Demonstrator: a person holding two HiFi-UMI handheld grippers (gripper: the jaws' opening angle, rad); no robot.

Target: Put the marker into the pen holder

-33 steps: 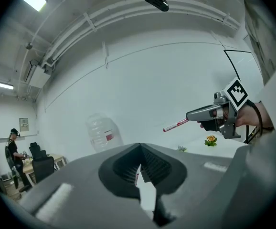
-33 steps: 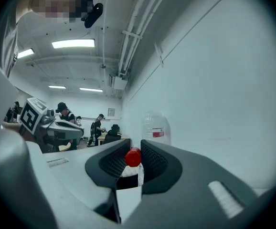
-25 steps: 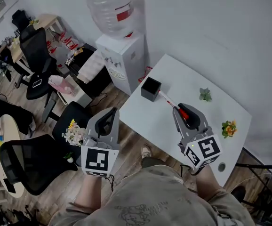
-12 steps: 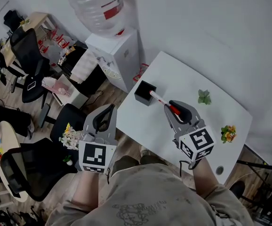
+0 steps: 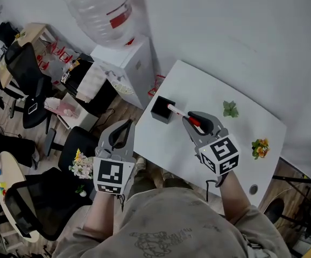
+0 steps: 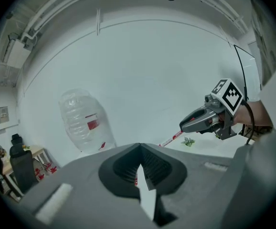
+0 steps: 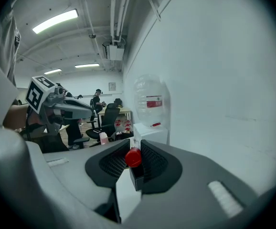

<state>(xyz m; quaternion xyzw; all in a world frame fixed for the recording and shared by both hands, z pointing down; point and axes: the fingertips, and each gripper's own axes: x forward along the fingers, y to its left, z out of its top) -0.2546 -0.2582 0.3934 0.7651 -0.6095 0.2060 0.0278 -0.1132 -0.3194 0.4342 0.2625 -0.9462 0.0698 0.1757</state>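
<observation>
A white marker with a red cap point(image 5: 185, 116) is held in my right gripper point(image 5: 189, 119), which is shut on its capped end. The marker's white end reaches the near rim of the black square pen holder point(image 5: 161, 109) at the left end of the white table point(image 5: 166, 144). In the right gripper view the red cap point(image 7: 133, 158) sits between the jaws, and the pen holder point(image 7: 137, 176) is right behind it. My left gripper point(image 5: 123, 130) hangs shut and holding nothing off the table's left edge, above the floor. The left gripper view shows the marker point(image 6: 171, 138) sticking out of the right gripper point(image 6: 188, 125).
A water dispenser point(image 5: 124, 69) with a big bottle stands just left of the table. A small green plant point(image 5: 230, 109) and a flower ornament point(image 5: 260, 148) sit on the table's right half. Office chairs point(image 5: 26, 69) and desks fill the floor at left.
My right gripper has carried the marker left, so its white end went from beside the pen holder to over its rim. The left gripper has stayed shut in the same spot.
</observation>
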